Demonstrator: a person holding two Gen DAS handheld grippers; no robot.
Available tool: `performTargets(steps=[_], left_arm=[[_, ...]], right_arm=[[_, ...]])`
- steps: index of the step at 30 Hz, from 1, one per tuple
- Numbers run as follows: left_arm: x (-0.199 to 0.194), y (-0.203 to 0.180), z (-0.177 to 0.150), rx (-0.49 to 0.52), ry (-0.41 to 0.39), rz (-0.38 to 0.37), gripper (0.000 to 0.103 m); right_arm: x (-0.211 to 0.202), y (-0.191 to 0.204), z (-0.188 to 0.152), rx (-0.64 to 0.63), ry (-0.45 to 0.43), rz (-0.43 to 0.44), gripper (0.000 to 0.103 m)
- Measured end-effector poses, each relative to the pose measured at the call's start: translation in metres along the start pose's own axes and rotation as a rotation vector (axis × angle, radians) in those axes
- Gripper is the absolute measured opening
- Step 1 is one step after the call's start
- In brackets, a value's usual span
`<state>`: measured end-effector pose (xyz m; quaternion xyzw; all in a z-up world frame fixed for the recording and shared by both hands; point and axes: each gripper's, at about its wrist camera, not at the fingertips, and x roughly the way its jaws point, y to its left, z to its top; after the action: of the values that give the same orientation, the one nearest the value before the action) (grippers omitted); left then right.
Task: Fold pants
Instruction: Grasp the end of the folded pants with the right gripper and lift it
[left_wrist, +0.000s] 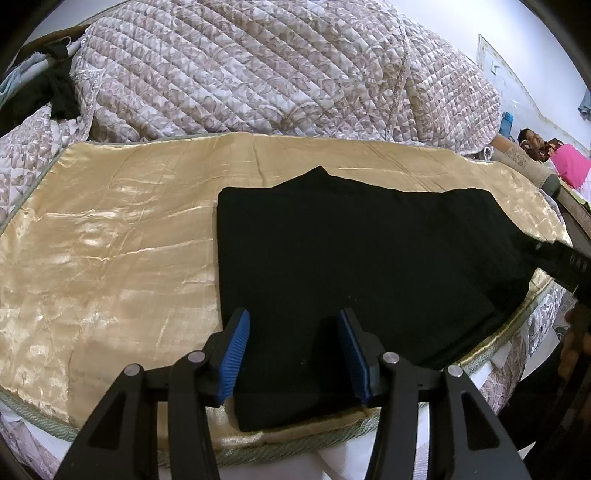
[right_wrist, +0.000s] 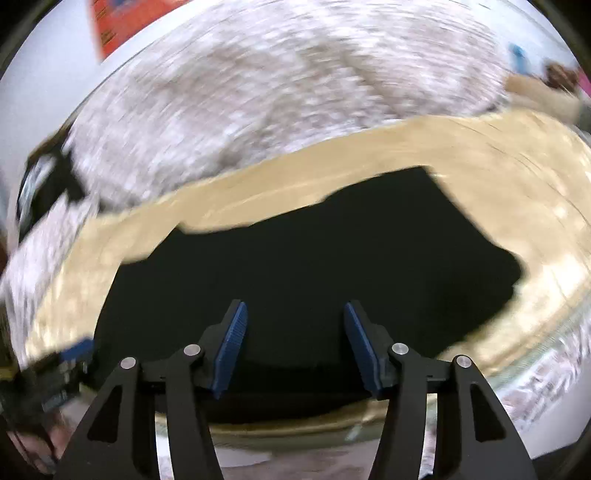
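Pants (left_wrist: 354, 266) lie folded on gold satin sheet (left_wrist: 110, 258), quilt (left_wrist: 240, 74) behind.

Setting: home bedroom. Evidence: bed with gold satin sheet (left_wrist: 110, 240) under the jaws; heaped quilted floral bedspread (left_wrist: 258, 74) beyond them.

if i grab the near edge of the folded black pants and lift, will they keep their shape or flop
Probably flop: the black pants are soft layered cloth lying flat, so the layers would likely sag and unfold. They may also slide easily, since the gold satin sheet looks glossy. Both the left claw and right claw are open.
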<state>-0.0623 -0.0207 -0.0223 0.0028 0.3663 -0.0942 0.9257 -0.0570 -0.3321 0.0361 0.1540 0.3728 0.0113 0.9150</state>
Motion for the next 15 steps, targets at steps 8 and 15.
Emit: performTargets(steps=[8,15], left_arm=[[0.0,0.0,0.0,0.0,0.0,0.001,0.053],[0.0,0.0,0.0,0.0,0.0,0.0,0.053]], right_arm=[[-0.035,-0.075,0.009,0.337,-0.142,-0.191,0.057],[-0.012,-0.077,0.002,0.38,-0.023,-0.131,0.057]])
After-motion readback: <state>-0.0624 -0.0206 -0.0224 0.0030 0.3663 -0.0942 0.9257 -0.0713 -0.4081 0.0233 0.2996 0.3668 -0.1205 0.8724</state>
